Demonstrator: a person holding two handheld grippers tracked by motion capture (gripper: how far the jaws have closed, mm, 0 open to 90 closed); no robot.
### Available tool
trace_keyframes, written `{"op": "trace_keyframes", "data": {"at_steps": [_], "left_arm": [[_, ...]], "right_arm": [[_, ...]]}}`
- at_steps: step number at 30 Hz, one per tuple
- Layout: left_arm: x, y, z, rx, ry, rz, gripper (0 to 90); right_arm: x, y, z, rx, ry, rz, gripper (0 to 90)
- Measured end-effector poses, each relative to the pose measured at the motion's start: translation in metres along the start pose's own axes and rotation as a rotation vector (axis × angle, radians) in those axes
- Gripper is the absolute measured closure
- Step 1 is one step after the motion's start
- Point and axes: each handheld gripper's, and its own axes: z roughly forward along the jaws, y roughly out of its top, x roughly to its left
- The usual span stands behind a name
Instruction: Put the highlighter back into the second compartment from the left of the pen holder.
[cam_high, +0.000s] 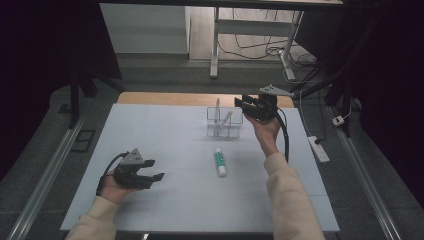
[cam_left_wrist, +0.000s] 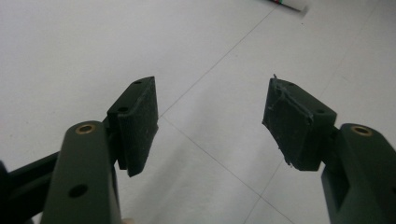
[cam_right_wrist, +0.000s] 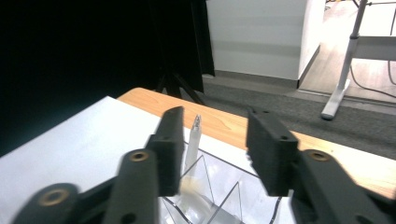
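White matte table (cam_high: 165, 135) with wooden far edge; clear, angular plastic organiser (cam_high: 225, 122) holding what seems a pale pen (cam_right_wrist: 194, 140). Right gripper (cam_right_wrist: 215, 149) above it, jaws parted, empty; left gripper (cam_high: 150, 171) wide open, empty. White-green tube (cam_high: 220, 162) lies mid-table.

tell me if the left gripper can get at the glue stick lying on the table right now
Probably yes: the left gripper is open and holds nothing, and bare table lies between it and the glue stick, with nothing in the way.
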Motion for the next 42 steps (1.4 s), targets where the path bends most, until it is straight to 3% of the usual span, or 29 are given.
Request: {"op": "trace_keyframes", "data": {"at_steps": [10, 19, 28, 35, 42], "left_arm": [[0.0, 0.0, 0.0, 0.001, 0.004, 0.003, 35.0], [0.0, 0.0, -0.001, -0.003, 0.007, -0.001, 34.9], [0.0, 0.0, -0.002, -0.005, 0.012, -0.001, 34.8], [0.0, 0.0, -0.002, -0.006, 0.014, -0.001, 34.6], [0.001, -0.001, -0.003, -0.008, 0.014, -0.005, 34.3]], "right_arm": [[0.003, -0.011, -0.011, 0.009, 0.025, 0.005, 47.7], [0.007, -0.028, -0.034, 0.022, 0.042, -0.009, 45.9], [0.009, -0.052, -0.056, 0.062, 0.046, -0.039, 44.2], [0.013, -0.061, -0.067, 0.096, 0.064, -0.037, 42.7], [0.018, -0.071, -0.077, 0.131, 0.066, -0.067, 42.0]]}}
